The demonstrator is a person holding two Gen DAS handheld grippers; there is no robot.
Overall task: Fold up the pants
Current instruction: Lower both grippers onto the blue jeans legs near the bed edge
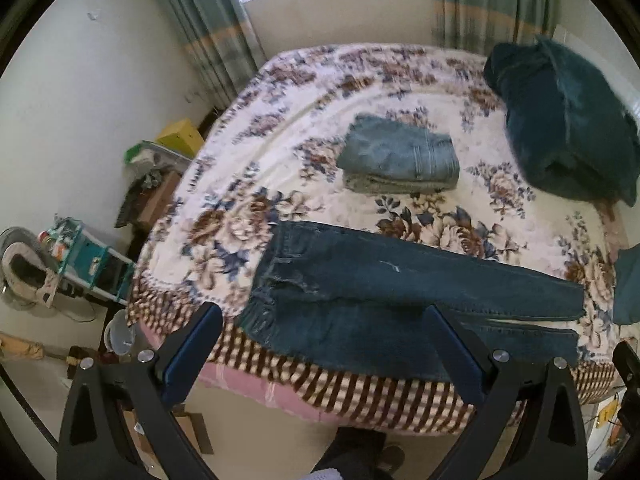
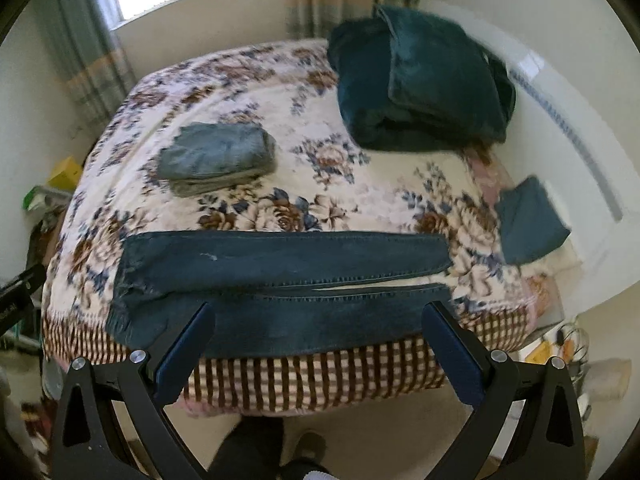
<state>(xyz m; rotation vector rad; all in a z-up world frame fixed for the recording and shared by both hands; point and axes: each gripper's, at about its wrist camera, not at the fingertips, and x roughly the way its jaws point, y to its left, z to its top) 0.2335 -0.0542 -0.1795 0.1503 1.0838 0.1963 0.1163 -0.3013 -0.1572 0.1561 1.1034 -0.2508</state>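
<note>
Dark blue jeans (image 1: 384, 292) lie flat along the near edge of the bed, waist to the left, both legs running right, side by side. They also show in the right wrist view (image 2: 280, 280). My left gripper (image 1: 324, 320) is open and empty, held above the near leg close to the waist. My right gripper (image 2: 320, 316) is open and empty, held above the near leg towards its hem. Neither touches the jeans.
The bed has a floral blanket (image 1: 320, 80) with a checked border. A stack of folded light jeans (image 1: 400, 156) (image 2: 218, 160) lies mid-bed. A dark teal pillow pile (image 1: 560, 120) (image 2: 420, 80) sits far right, with a small teal folded cloth (image 2: 528, 220). Cluttered shelves (image 1: 100, 264) stand left of the bed.
</note>
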